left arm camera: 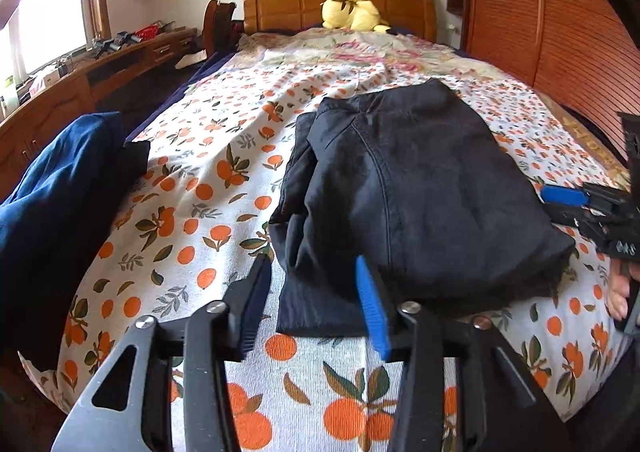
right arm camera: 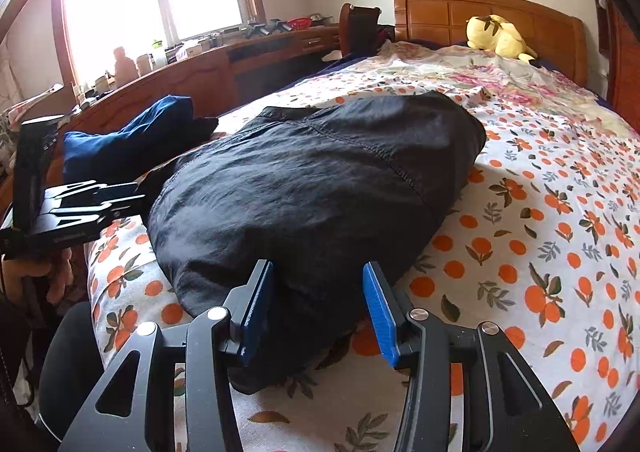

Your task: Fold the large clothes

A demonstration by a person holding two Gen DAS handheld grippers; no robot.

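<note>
One large black cloth garment (left arm camera: 404,187) lies folded into a thick bundle on the near half of the bed, a stitched seam running across its top layer. Its near edge sits between the parted jaws of the right gripper (right arm camera: 318,306), whose blue pads stand clear of the cloth and press on nothing. Nearby, the left gripper (left arm camera: 316,292) hovers at the bundle's near left corner, jaws apart and empty. Underneath is a white bedsheet printed with oranges and green leaves (left arm camera: 208,187). Off to the left, at the mattress edge, rests a crumpled dark blue garment (left arm camera: 60,187). Far back, a yellow plush toy (left arm camera: 354,13) leans against the wooden headboard (left arm camera: 288,1).
</note>
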